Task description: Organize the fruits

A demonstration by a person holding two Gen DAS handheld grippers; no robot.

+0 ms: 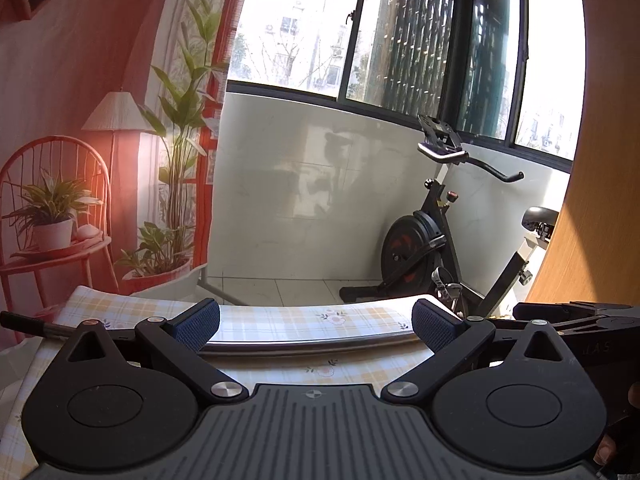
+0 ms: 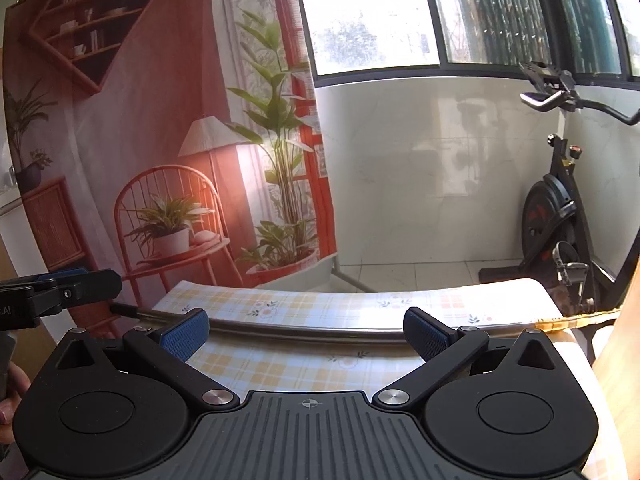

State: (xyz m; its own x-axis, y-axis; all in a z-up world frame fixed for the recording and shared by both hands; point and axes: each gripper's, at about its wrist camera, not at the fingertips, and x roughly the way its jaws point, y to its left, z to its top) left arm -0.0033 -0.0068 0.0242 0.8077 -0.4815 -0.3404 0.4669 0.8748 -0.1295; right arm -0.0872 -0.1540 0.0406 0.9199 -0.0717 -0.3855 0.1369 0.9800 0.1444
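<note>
From my feed there's a table with a yellow plaid floral tablecloth (image 2: 312, 308) and a shiny metal rod (image 2: 304, 332) lying across it. Behind it hangs a printed backdrop (image 2: 160, 120) showing a red chair, a lamp and potted plants. An exercise bike (image 1: 436, 232) is parked against the white tiled wall (image 1: 304, 184), under big windows (image 1: 360, 28). Wooden panel (image 1: 600, 200) on the right edge.
</note>
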